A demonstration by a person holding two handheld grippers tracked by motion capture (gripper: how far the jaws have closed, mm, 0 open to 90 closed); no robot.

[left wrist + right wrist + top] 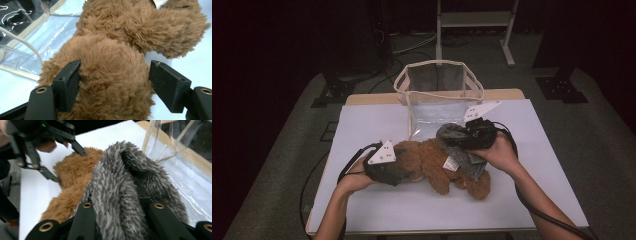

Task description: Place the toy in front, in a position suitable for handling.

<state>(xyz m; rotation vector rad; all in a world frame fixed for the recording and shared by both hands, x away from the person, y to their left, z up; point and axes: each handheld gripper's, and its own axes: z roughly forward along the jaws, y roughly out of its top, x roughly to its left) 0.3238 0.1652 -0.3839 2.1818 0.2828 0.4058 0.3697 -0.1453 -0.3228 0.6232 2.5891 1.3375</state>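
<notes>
Brown plush fills the foreground of the left gripper view, where the left gripper [115, 85] straddles the head end of a brown teddy bear [437, 167]: one jaw is sunk into the fur, the other sits at the edge of the pile, so it seems to clasp the toy lightly rather than squeeze it. From above, the bear lies on its side on the white table [377, 210], just in front of a clear plastic tote bag [437, 90] whose mouth stands open toward the far edge, its transparent front wall spread flat on the table near the toy. The right gripper [122, 212] is clamped on a grey furry garment [127, 182], a thick fold bunched between its jaws and draped over the bear's back end. The work looks like getting this grey piece onto or off the bear beside the bag; which of the two I cannot tell. To do it well, the left side should pin the bear firmly, so a deeper bite on the head would help, while the right draws the cloth along the body, not upward, keeping the white sewn-in tag [450, 163] from snagging.
</notes>
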